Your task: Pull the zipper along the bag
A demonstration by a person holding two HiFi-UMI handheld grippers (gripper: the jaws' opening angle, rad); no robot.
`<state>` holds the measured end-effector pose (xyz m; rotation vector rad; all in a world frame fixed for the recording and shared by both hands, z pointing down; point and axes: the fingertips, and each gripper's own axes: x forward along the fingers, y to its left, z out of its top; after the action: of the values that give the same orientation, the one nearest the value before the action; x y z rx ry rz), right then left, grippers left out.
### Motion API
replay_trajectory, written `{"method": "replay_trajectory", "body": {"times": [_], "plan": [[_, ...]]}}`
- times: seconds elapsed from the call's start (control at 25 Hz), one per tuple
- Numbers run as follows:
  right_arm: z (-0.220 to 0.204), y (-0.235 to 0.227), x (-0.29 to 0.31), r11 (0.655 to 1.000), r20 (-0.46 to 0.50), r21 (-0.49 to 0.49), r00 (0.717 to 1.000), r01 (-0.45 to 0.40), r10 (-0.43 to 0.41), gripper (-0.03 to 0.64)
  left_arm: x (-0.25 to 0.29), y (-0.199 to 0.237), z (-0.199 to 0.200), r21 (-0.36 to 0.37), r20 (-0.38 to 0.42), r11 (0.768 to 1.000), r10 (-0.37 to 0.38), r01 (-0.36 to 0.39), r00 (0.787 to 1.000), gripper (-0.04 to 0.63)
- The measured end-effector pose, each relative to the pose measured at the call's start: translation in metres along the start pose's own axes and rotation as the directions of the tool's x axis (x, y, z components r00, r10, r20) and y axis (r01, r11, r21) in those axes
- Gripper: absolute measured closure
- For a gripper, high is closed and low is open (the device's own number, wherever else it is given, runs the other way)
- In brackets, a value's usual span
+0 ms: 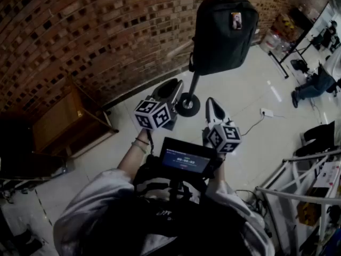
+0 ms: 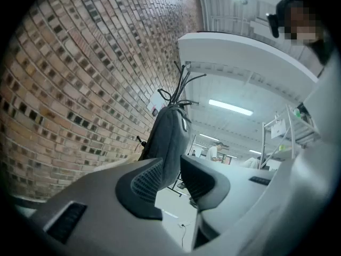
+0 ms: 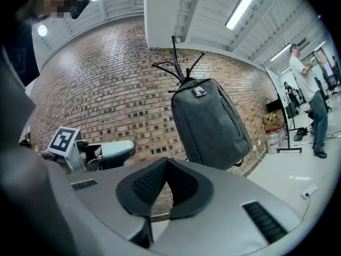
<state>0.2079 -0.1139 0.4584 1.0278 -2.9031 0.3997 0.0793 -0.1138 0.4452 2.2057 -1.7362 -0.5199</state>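
Bag point(image 1: 224, 33): dark backpack, hung upright from hooks at top of a coat stand point(image 1: 187, 104), clear of the floor point(image 1: 250, 97), at the far side of the scene and just off the brick wall point(image 1: 80, 31); small light tag on its front, near the top; zip pull too small to make out. L gripper point(image 2: 171, 167): near side, left of the stand base, pointed up twd the bag; jaws moderately apart, nothing betw. them, pads touching nothing; bag shows through the gap but is well apart. R gripper point(image 3: 166, 164): near side, just right of the L one; jaw tips together, nothing gripped; bag well apart, up and to the right of it. Screen point(image 1: 186, 158): dark, lit panel, mounted at the person's chest betw. the two arms. Cabinet point(image 1: 64, 121): wooden, left, against the wall. Power strip point(image 1: 266, 112): white w/ cable, on the floor at right. Person point(image 3: 306, 84): standing, far right, light top and jeans.
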Motion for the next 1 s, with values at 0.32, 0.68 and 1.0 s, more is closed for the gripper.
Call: {"method": "replay_trajectory", "body": {"times": [0.32, 0.68, 1.0], "plan": [[0.009, -0.017, 0.039, 0.998, 0.027, 0.001, 0.998, 0.065, -0.065, 0.619, 0.065, 0.048, -0.003, 0.015, -0.116, 0.994, -0.103, 0.105, 0.988, 0.471], [0.037, -0.047, 0.081, 0.968, 0.102, 0.023, 0.963, 0.25, -0.251, 0.618, 0.122, 0.075, -0.013, -0.123, -0.236, 0.955, -0.294, 0.272, 0.926, 0.471], [0.045, -0.058, 0.101, 0.922, 0.116, 0.057, 0.915, 0.383, -0.387, 0.618, 0.159, 0.085, -0.019, -0.188, -0.312, 0.9, -0.434, 0.393, 0.845, 0.471]]}}
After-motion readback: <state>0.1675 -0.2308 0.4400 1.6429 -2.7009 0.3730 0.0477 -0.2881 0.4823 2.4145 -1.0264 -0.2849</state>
